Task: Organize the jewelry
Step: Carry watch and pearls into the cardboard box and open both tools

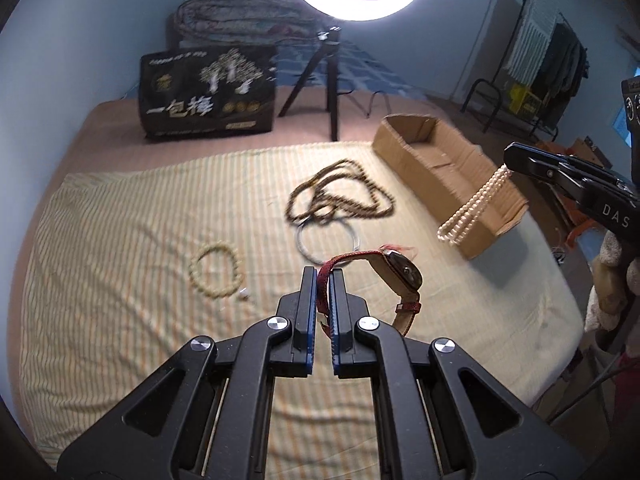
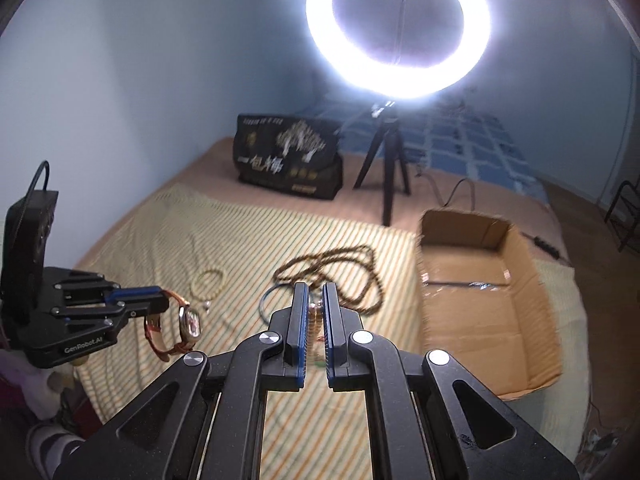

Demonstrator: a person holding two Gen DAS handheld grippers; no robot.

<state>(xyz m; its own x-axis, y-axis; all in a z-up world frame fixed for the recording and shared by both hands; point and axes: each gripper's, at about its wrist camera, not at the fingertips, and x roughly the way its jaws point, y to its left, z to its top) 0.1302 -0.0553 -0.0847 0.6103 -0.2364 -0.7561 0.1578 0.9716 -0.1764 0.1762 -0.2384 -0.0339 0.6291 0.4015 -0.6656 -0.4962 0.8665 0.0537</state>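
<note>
I'm in a home bedroom: bed (image 1: 120,220) w/ striped sheet, folded quilt (image 1: 240,12) by the wall, clothes rack (image 1: 560,60) in the corner.

Left wrist view: box (image 1: 440,176) right of centre on bed (image 1: 120,340); necklace (image 1: 340,196) centre, ring (image 1: 326,240) just below it, bracelet (image 1: 216,272) lower left; bag (image 1: 208,92) and tripod (image 1: 320,80) behind.

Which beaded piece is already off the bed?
The pearl strand, hanging from the right gripper. The pale bead bracelet and brown bead necklace lie on the sheet.
</note>
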